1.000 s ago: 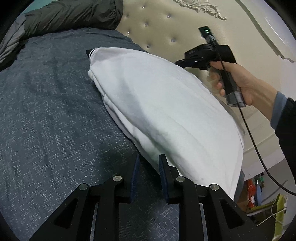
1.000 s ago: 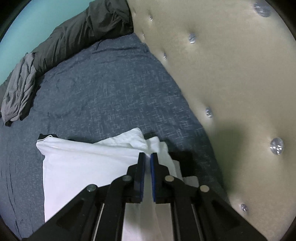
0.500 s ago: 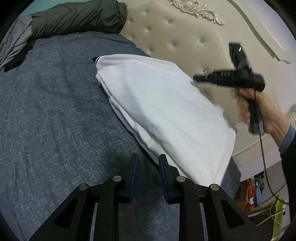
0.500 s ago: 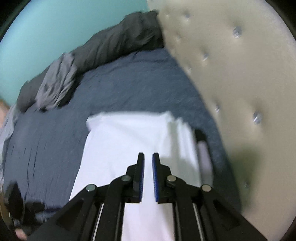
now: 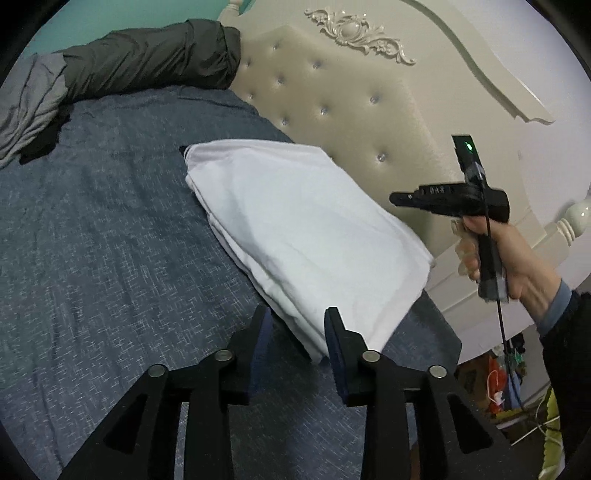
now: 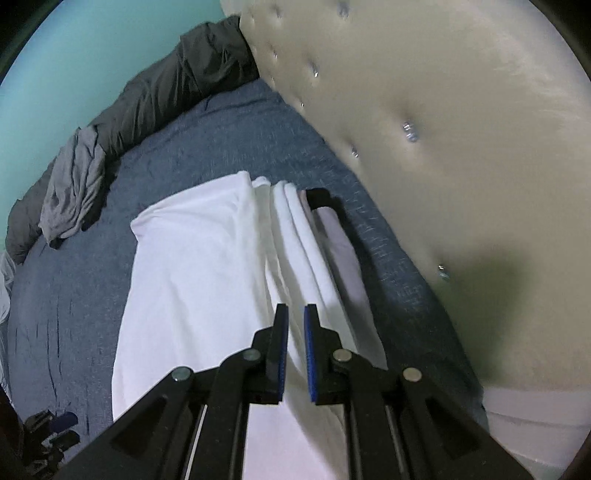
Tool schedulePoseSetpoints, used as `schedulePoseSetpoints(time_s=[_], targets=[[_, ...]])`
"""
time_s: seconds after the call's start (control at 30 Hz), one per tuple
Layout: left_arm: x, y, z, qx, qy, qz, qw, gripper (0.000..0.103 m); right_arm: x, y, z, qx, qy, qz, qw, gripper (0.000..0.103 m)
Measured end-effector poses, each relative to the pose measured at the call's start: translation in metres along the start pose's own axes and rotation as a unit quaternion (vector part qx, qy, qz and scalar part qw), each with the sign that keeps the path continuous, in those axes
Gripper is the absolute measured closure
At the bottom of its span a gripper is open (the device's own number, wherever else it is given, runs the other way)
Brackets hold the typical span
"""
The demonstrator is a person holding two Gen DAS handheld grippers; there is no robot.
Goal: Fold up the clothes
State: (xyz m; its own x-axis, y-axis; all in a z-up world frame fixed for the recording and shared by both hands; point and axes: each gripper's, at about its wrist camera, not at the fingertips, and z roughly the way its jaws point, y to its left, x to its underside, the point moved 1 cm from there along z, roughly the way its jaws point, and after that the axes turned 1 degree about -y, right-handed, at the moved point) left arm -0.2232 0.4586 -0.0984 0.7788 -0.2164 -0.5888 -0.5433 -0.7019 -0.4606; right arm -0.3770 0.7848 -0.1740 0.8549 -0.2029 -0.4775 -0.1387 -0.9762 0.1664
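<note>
I see a bed (image 5: 110,258) under a blue-grey cover, a cream tufted headboard (image 5: 351,122) with a carved crest (image 5: 354,33), a teal wall (image 6: 74,66), and dark bedding (image 5: 147,62) bunched along the far edge.

Both hand-held grippers (image 5: 295,321) (image 6: 295,321) empty.

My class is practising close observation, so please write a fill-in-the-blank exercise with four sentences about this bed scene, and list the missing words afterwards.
1. The folded white cotton garment lies on a bedspread coloured ____.
2. Behind the bed stands a cream headboard tufted with shiny ____.
3. The crumpled grey cloth lies beside a rolled dark ____.
4. Neither the left gripper nor the right gripper holds any ____.

Missing words: blue; buttons; duvet; fabric
</note>
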Motion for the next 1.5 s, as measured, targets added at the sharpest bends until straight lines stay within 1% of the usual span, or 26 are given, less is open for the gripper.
schedulePoseSetpoints(time_s=[0.27, 0.53, 0.77, 1.1, 1.3, 1.4, 1.5], targets=[[0.006, -0.019, -0.024, -0.003, -0.006, 0.006, 1.0000, 0.068, 0.028, 0.019, -0.038, -0.030, -0.030, 0.001, 0.999, 0.095], [0.010, -0.034, -0.048, -0.008, -0.014, 0.009, 0.9998, 0.068, 0.054, 0.033, -0.065, -0.040, -0.050, 0.008, 0.998, 0.095], [0.013, -0.047, -0.069, -0.008, -0.025, 0.014, 0.9996, 0.067, 0.078, 0.043, -0.095, -0.037, -0.063, 0.004, 0.997, 0.095], [0.022, -0.066, -0.097, -0.003, -0.039, 0.023, 0.9990, 0.067, 0.107, 0.071, -0.138, -0.034, -0.091, -0.019, 0.995, 0.095], [0.026, -0.076, -0.117, -0.004, -0.050, 0.034, 0.9982, 0.067, 0.128, 0.084, -0.159, -0.039, -0.105, -0.011, 0.994, 0.095], [0.029, -0.080, -0.128, -0.005, -0.057, 0.039, 0.9976, 0.066, 0.139, 0.089, -0.170, -0.044, -0.112, -0.005, 0.993, 0.095], [0.033, -0.085, -0.139, -0.005, -0.062, 0.046, 0.9970, 0.060, 0.151, 0.095, -0.183, -0.046, -0.119, -0.001, 0.992, 0.095]])
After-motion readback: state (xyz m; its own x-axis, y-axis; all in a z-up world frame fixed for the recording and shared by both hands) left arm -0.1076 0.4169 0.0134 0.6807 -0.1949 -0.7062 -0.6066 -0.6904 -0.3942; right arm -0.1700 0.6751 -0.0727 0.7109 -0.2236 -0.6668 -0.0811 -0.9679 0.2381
